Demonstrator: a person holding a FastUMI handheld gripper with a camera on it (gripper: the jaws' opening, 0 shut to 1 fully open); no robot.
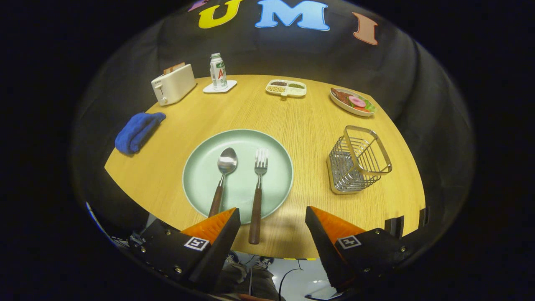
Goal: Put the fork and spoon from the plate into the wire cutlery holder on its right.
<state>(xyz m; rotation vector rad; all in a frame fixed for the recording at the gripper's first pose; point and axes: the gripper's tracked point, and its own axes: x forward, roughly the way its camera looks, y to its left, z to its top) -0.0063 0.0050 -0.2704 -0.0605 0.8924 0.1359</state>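
- Two fingers of the hand-held gripper (272, 223) stand spread wide at the bottom of the frame, pinching nothing, poised above the near edge of the round light-wood surface (309, 125).
- Just ahead, left of centre, sits the pale green round plate (200, 175). The wood-handled steel fork (258, 196) lies on its right half, tines pointing away, its handle end overhanging the rim toward the fingers; the wood-handled steel spoon (222, 177) lies parallel on its left, handle end hidden behind the left finger.
- Right of the plate, well apart from it, the silver wire cutlery holder (358, 161) stands empty.
- By my reading, no piece has been picked up yet: the first grasp is the step in hand.
- Next move calls for descending onto one handle, the fork's being closest, closing on it, then lifting and carrying it rightward to drop it in.
- Farther back: a folded blue cloth (138, 131) at left, a white toaster (173, 84), a small bottle (217, 71), a divided tray (286, 88) and a dish of food (352, 101).
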